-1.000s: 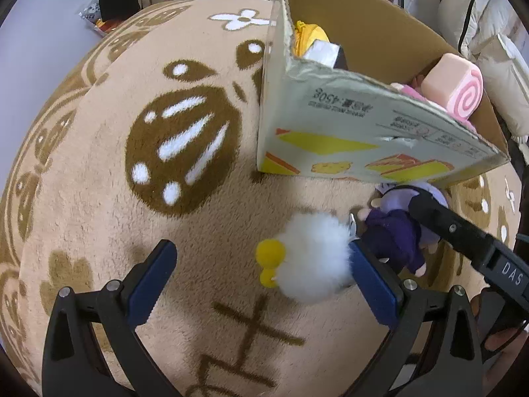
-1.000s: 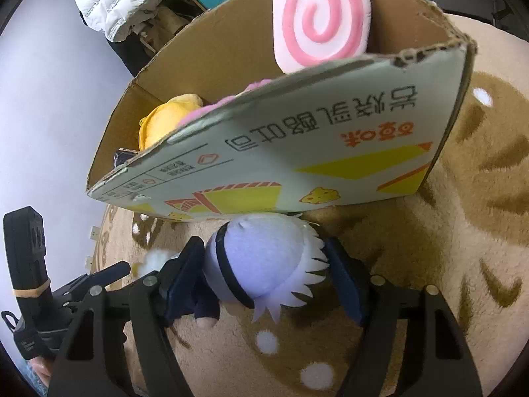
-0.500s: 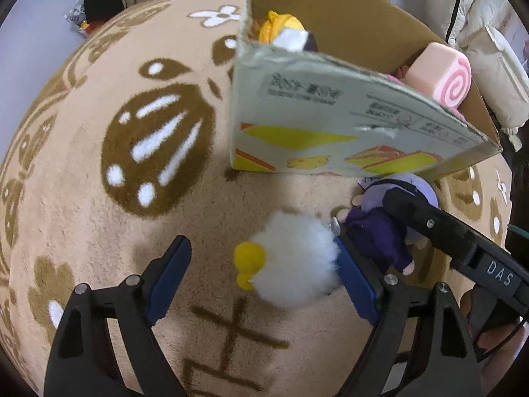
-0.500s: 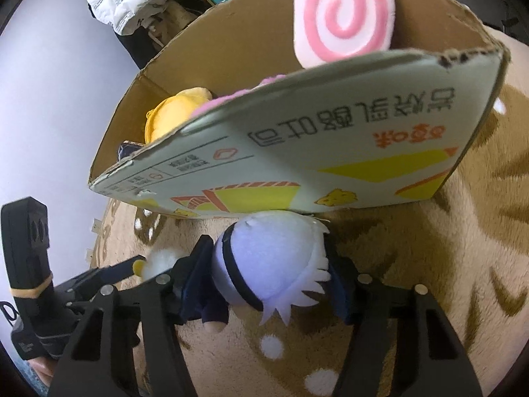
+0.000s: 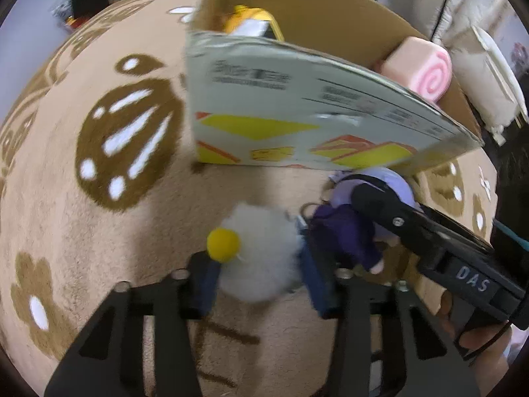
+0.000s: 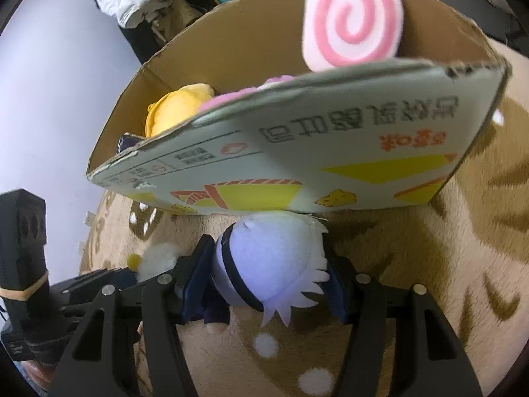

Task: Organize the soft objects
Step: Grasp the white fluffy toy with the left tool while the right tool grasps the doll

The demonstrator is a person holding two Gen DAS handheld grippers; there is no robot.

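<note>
Left wrist view: left tool (image 5: 261,269) has just been closing, blue pads now clamped on white fluffy plush (image 5: 261,258) lying on the rug (image 5: 99,231), just before the cardboard box (image 5: 297,125).

Right wrist view: right tool (image 6: 264,278) clamped on lilac-headed doll (image 6: 267,264), touching the box's front wall; pink swirl plush (image 6: 352,16) sits inside.

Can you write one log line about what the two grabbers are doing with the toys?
left gripper: just closed on white fluffy toy | right gripper: holds purple doll | box: behind
</note>
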